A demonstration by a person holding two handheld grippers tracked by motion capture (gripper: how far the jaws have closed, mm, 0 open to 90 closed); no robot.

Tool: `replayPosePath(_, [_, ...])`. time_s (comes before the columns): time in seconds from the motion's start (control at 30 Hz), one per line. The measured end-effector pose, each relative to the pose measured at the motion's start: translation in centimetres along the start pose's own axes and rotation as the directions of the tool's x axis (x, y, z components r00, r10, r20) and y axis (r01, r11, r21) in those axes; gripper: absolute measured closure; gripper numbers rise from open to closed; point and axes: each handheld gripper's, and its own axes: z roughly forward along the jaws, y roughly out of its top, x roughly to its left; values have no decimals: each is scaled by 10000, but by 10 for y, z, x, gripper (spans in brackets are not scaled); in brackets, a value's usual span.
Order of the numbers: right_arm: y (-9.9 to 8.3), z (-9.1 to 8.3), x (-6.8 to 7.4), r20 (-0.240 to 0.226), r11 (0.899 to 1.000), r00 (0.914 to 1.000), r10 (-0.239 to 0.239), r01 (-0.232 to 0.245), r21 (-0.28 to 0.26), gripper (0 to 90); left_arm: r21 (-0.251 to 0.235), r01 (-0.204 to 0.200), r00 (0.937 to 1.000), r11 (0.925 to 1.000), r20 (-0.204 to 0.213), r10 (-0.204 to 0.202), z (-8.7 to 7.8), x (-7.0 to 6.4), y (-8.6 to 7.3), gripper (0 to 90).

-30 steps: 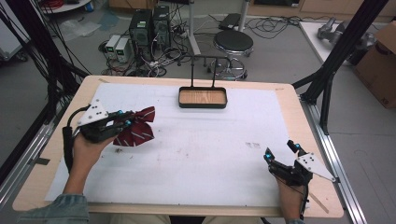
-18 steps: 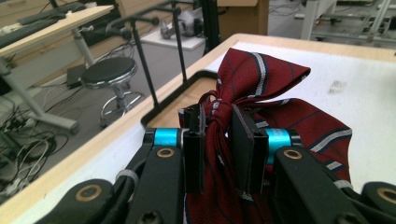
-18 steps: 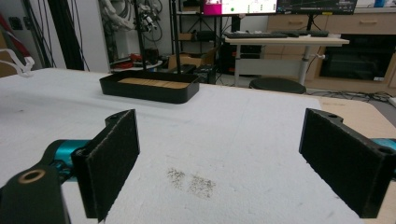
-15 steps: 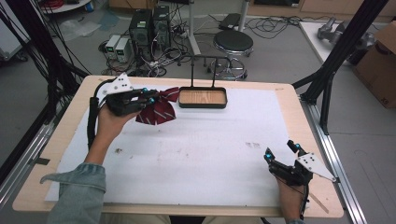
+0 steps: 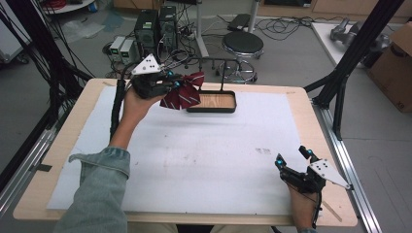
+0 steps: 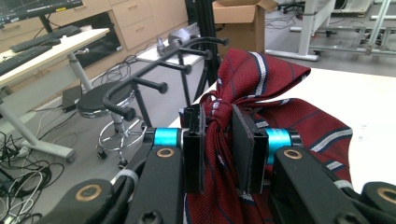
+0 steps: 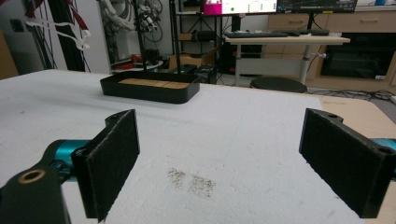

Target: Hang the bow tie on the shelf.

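Note:
A dark red bow tie (image 5: 180, 95) with thin white stripes hangs in the air at the table's far left, and my left gripper (image 5: 171, 80) is shut on its knot. In the left gripper view the jaws pinch the knot of the bow tie (image 6: 219, 116), whose wings spread up and to the right. Just beyond it stands a black rack (image 6: 154, 74) with several knobbed pegs. The rack (image 5: 214, 65) rises from a black tray with a wooden floor (image 5: 233, 108). My right gripper (image 5: 294, 158) rests open at the near right of the table, nothing between its jaws.
A white sheet (image 5: 204, 150) covers the wooden table. A small dark smudge (image 7: 191, 182) marks the sheet in front of the right gripper, and the tray (image 7: 149, 88) lies beyond it. A stool (image 5: 242, 46) and computer boxes (image 5: 155, 26) stand behind the table.
My left gripper has carried the bow tie up and away from the near left of the table to the rack at the far edge. The right gripper has stayed still.

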Motion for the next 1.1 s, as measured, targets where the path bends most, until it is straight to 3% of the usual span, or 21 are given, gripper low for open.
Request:
replayPosePath(0.17, [0,0,-1,-16,10000,10000,-16,16,0,112,114,120,9998,9999,-129,-118,16,16,1,750])
replayPosePath(0.43, [0,0,-2,-29,10000,10000,19,-19,-4,112,521,-122,9991,9986,-406,143,38,24,3,749])
replayPosePath(0.8, [0,0,-2,-69,10000,9999,92,-92,-5,112,319,-47,9951,9995,-982,78,50,42,5,749])
replayPosePath(0.87, [0,0,-2,-68,10000,9999,93,-93,-13,112,222,131,9935,9997,-1133,-105,50,47,2,749])
replayPosePath(1.0, [0,1,-2,-80,10000,9999,88,-88,-13,112,690,562,9895,9960,-1370,-463,51,59,-10,749])
replayPosePath(1.1, [0,1,-2,-81,10000,9999,86,-86,-10,112,665,850,9866,9942,-1454,-746,50,62,-16,748])
